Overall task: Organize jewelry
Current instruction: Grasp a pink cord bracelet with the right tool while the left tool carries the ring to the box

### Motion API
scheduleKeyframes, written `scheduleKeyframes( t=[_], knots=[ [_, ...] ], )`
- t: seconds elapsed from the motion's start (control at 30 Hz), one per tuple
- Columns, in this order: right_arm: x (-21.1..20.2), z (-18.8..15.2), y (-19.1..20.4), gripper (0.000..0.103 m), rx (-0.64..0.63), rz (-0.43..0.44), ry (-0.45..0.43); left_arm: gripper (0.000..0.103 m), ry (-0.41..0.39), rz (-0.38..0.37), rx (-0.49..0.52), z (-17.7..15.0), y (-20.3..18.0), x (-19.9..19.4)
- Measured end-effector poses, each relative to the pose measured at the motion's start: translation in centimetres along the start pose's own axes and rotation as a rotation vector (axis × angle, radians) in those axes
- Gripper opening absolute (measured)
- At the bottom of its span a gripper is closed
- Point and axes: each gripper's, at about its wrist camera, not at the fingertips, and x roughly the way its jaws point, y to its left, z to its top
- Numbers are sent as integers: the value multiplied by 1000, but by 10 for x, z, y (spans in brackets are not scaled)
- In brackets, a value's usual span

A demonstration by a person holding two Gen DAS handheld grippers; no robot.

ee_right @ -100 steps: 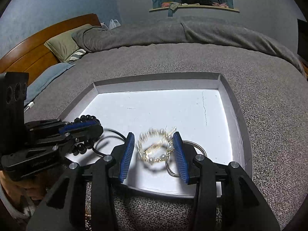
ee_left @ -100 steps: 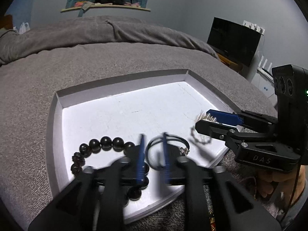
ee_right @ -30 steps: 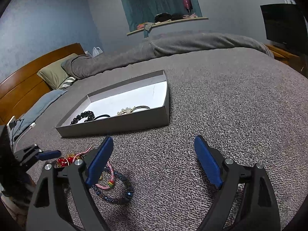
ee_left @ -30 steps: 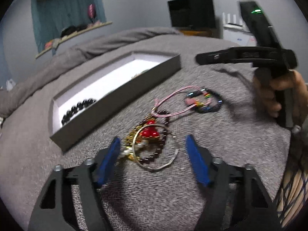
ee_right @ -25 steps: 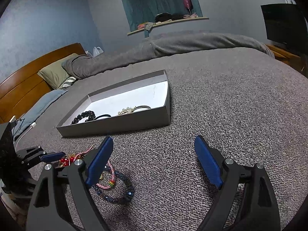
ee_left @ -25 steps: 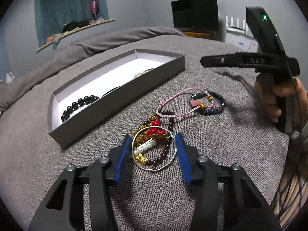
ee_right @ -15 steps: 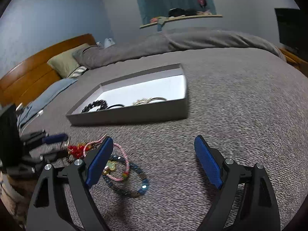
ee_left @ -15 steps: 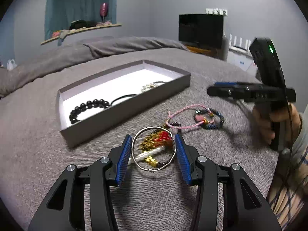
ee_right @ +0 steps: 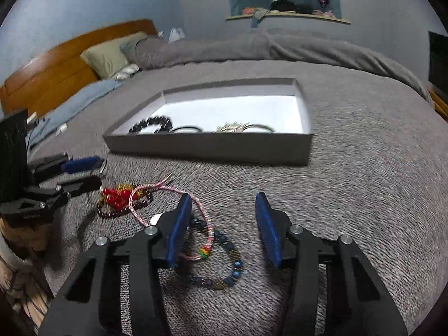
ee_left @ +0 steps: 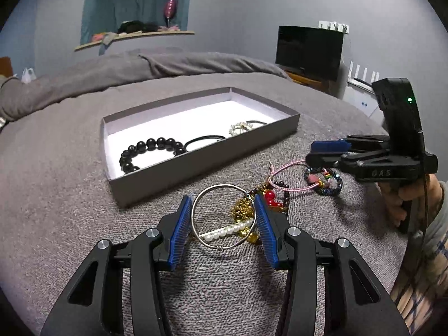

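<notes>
Both pads of my left gripper [ee_left: 223,224] are pinching the silver bangle [ee_left: 223,216]; I'm lifting gently toward the box [ee_left: 212,156], while my right gripper [ee_right: 221,225] is hanging unclenched.

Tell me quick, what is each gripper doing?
Left gripper: shut on the silver bangle.
Right gripper: open, holding nothing, its jaws just closing partway above the dark beaded bracelet.

A home bedroom is showing here. A wide bed [ee_right: 350,145] under a grey cover is filling the middle of the frame, with a wooden headboard [ee_right: 56,64] and a pillow [ee_right: 109,53] lying at the upper left. A dark screen [ee_left: 309,51] is standing at the upper right, and a cluttered wall shelf [ee_left: 134,37] is sitting in a teal niche at the top.
</notes>
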Motion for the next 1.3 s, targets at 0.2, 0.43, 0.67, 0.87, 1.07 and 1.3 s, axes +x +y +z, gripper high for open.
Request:
scheduleKeyframes(
  t=[0.2,0.43,0.67,0.87,1.07,1.3],
  knots=[
    [15,3,11,3,-54,-4,47,48,6,-3,-6,0,1,2],
    [-13,8,3,3,-3,46,-100,48,-7,-9,-15,1,4,-1],
    [-28,19,-2,3,26,48,-205,47,-35,-4,-27,8,9,-4],
    [-41,25,-5,3,31,22,-295,47,-49,-2,-37,18,15,-3],
    [-42,35,-10,3,45,24,-327,47,-73,12,-53,39,24,2],
    [-38,51,-17,3,73,47,-354,47,-76,30,-60,63,39,19]
  ],
)
